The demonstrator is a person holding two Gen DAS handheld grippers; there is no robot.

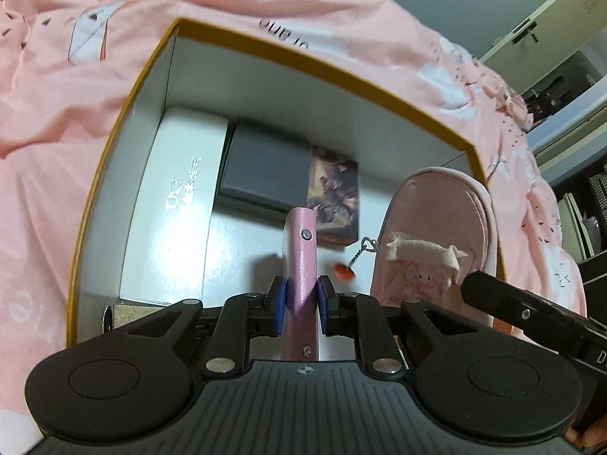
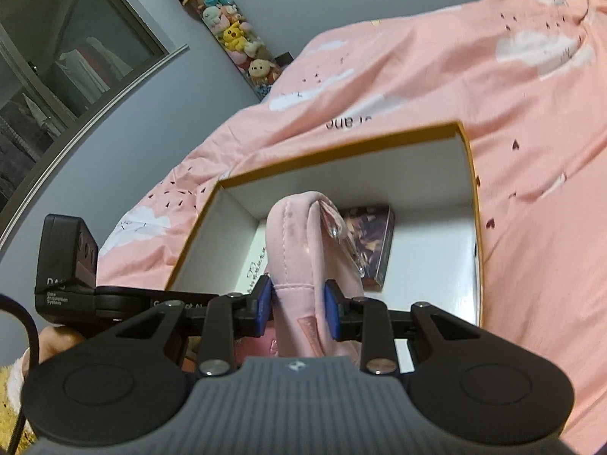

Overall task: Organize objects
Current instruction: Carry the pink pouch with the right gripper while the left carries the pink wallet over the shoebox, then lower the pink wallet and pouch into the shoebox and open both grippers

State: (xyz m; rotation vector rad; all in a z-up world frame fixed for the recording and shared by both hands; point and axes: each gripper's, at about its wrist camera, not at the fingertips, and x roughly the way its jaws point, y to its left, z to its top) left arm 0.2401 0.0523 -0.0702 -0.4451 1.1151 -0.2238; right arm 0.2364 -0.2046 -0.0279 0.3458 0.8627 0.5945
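An open cardboard box (image 1: 125, 113) with a mustard rim and white inside lies on a pink bedspread; it also shows in the right wrist view (image 2: 341, 151). My left gripper (image 1: 300, 295) is shut on a slim pink case (image 1: 301, 250) with a small red charm on a chain (image 1: 343, 271), held over the box. My right gripper (image 2: 297, 305) is shut on a soft pink pouch (image 2: 299, 242), which stands at the box's right side in the left wrist view (image 1: 436, 235). Inside lie a white box (image 1: 178, 204), a dark grey box (image 1: 265, 167) and a patterned card box (image 1: 335, 193).
The pink bedspread (image 1: 57, 121) surrounds the box on all sides. A grey wall with a hanging column of plush toys (image 2: 231, 34) and a glass-door cabinet (image 2: 57, 76) stand behind the bed. Shelving (image 1: 569, 76) is at the far right.
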